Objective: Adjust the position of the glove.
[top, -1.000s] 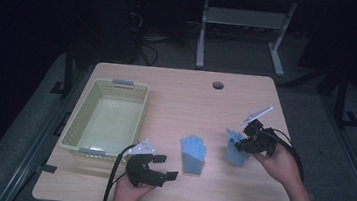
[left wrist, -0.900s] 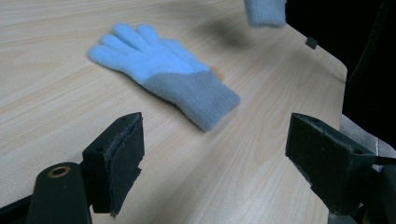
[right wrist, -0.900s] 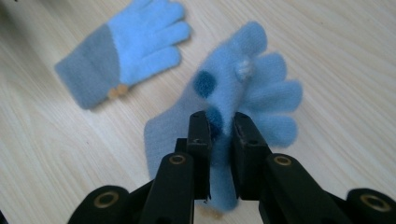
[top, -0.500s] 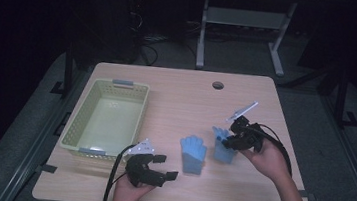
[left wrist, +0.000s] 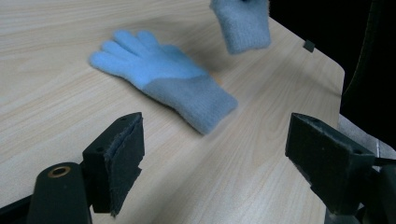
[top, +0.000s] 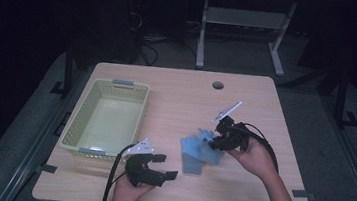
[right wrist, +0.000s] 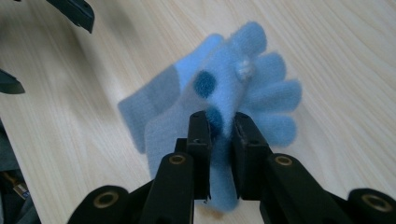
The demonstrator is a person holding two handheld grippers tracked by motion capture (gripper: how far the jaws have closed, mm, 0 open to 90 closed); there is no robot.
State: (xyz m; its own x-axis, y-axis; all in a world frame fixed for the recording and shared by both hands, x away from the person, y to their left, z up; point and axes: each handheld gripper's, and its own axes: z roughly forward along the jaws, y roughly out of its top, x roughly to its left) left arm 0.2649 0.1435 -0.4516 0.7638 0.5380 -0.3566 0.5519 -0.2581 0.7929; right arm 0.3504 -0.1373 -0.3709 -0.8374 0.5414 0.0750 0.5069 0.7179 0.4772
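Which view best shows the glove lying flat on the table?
The left gripper view: the flat glove lies whole, unobstructed. The high view shows it small; in the right gripper view the held glove covers most of it.

Two light-blue fleece gloves; first glove (left wrist: 161,86) lies flat on the bench (top: 177,90), fingers spread, greyer cuff toward the near edge, untouched; second glove (right wrist: 224,93) hangs pinched in the right claw (right wrist: 220,126), lifted off the wood, fingers fanned outward; it bears two dark-blue dots and a small white tuft on the palm side; it hangs just above and partly over the first glove.
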